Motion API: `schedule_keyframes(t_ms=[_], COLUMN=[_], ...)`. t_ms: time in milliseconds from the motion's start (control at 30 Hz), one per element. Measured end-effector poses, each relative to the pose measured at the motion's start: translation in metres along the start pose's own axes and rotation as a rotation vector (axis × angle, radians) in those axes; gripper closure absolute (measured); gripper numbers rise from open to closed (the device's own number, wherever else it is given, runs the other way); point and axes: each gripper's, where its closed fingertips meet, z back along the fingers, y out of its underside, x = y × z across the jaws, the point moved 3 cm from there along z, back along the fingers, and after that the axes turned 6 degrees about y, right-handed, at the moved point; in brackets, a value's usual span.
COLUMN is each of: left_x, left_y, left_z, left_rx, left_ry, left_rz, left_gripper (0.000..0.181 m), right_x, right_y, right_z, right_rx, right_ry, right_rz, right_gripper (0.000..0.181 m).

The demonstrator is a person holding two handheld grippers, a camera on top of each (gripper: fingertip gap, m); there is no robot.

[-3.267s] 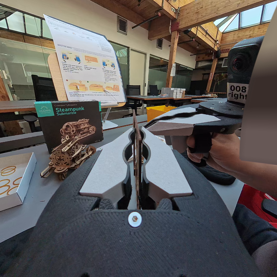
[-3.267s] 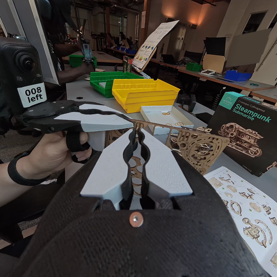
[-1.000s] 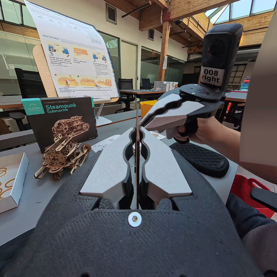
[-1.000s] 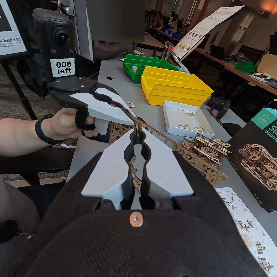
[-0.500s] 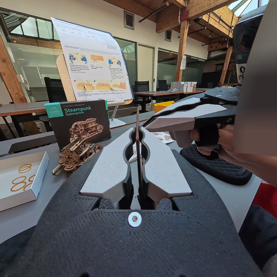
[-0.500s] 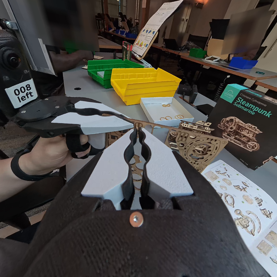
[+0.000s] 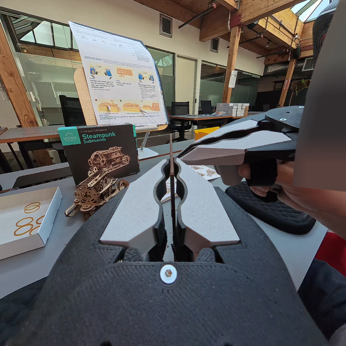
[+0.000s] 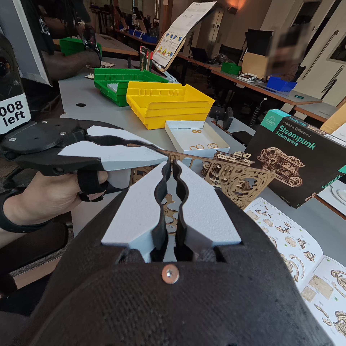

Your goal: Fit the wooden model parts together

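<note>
Between the left tool's (image 7: 170, 162) clenched fingers a thin wooden sheet (image 8: 241, 179) stands edge-on, its top edge poking past the tips toward 12 o'clock in the left wrist view. From the right wrist view the same sheet runs flat-faced from the left tool (image 8: 164, 153) toward 3 o'clock, held above the counter (image 8: 104, 116), its far corner free in the air.

Right tool (image 8: 171, 162) sits with its fingers nearly together and nothing seen between them; its tips are just beside the sheet's near edge. Whether they touch it, I cannot tell.

Model (image 7: 95, 194) stands at 9 o'clock of the left tool, in front of the box (image 7: 101, 149). White tray (image 7: 28, 221) with rings lies near the counter's left edge. Booklet (image 8: 292, 249) lies open at 4 o'clock. Yellow bin (image 8: 168, 104) and green bin (image 8: 119, 82) sit at 12, with bare counter at 10.
</note>
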Motion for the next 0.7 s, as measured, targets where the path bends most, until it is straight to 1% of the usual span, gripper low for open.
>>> schedule_keyframes(t_ms=[67,233,700], left_x=[-0.0013,0.0001,0.0], left_y=[0.0001,0.0002,0.0001], left_z=[-0.0006,-0.0008,-0.0006], left_rx=[0.003,-0.004,-0.008], left_ry=[0.003,0.003,0.014], left_rz=[-0.009,0.007,0.017], left_gripper=[0.181,0.181,0.181], right_x=[-0.0011,-0.0003,-0.0006], right_y=[-0.0021,-0.0008,0.0009], right_z=[0.0012,0.0005,0.0018], right_rx=[0.024,-0.013,-0.039], right_ry=[-0.021,0.008,-0.011], right_rz=[-0.013,0.012,0.002], right_gripper=[0.181,0.181,0.181])
